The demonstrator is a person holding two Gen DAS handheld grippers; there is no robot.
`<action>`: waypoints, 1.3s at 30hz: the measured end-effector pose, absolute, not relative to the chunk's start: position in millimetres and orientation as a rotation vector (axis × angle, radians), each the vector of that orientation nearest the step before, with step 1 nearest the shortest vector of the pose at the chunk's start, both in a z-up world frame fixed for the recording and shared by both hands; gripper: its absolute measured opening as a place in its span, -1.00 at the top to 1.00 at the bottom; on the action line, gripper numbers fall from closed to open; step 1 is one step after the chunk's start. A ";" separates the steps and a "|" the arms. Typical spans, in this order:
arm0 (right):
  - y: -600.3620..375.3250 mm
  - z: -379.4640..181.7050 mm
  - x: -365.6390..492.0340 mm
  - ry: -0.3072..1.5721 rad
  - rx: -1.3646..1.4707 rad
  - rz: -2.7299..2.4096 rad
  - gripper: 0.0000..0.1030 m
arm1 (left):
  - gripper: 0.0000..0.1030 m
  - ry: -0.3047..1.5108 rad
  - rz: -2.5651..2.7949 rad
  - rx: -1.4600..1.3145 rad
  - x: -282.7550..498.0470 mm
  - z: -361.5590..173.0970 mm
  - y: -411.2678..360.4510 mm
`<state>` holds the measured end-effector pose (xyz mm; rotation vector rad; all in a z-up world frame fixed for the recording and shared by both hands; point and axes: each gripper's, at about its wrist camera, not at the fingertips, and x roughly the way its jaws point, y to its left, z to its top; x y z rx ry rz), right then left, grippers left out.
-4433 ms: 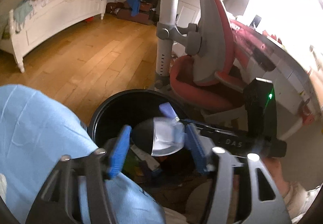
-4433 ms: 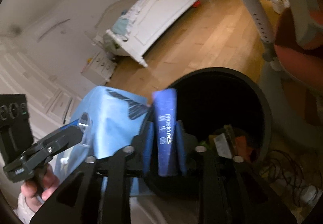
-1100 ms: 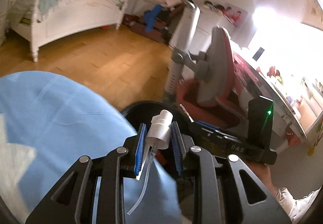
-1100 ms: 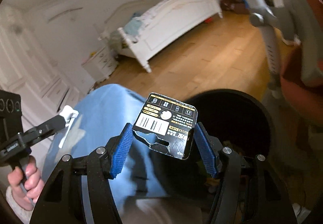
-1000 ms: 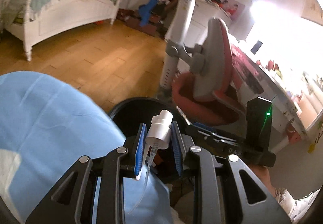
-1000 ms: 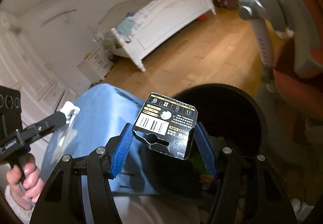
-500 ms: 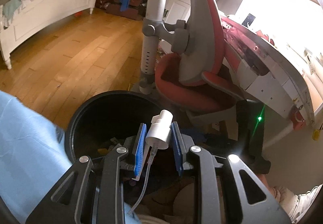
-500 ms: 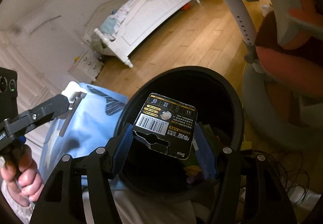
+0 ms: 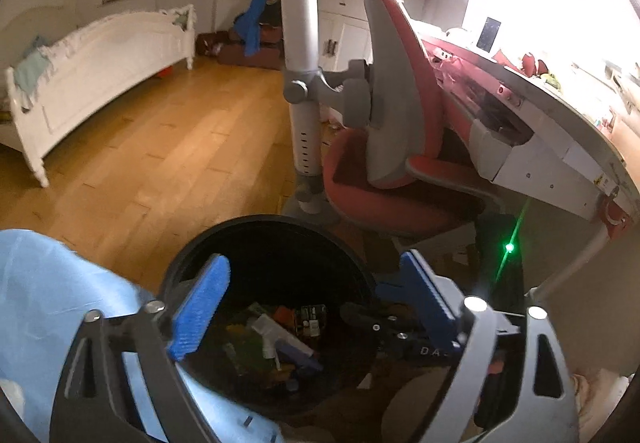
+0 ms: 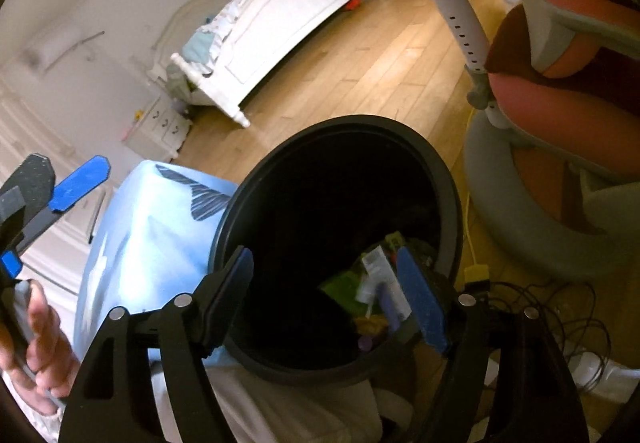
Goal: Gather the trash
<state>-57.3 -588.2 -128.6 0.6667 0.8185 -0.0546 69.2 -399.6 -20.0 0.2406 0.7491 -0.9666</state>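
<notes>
**Both sets of fingers wide and empty above the trash bin**

The black trash bin (image 9: 362,275) stands on the wooden floor (image 9: 160,147), and mixed trash (image 9: 280,339) lies in a heap at its bottom: a white piece, a blue one, green and orange scraps. In the right wrist view the same heap (image 10: 380,283) sits toward 4 o'clock inside the bin (image 10: 452,203).

The left gripper (image 9: 316,303) hangs over the opening. Its fingers have just been opening and now stand spread wide with nothing between them. The right gripper (image 10: 328,291) is also above the rim; its fingers have just been opening too, and they grip nothing.

A light blue cloth (image 10: 160,219) touches the bin at 9 o'clock. A red and grey chair (image 9: 392,147) stands near at 1 o'clock, with the counter (image 9: 560,131) beyond it. A white bed (image 9: 92,67) lies well apart at 10 o'clock.
</notes>
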 end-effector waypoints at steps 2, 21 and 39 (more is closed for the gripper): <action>-579.9 -123.6 -59.4 0.814 0.661 -0.045 -0.44 | -0.90 0.706 -0.929 0.244 62.3 -8.7 -386.6; -321.3 1.1 -6.7 0.598 0.221 0.201 -0.90 | -0.90 0.563 -0.086 0.012 44.8 0.7 -66.4; -209.0 -4.5 5.6 0.345 -0.005 0.109 -0.90 | -0.90 0.499 0.048 -0.071 20.5 -4.4 2.5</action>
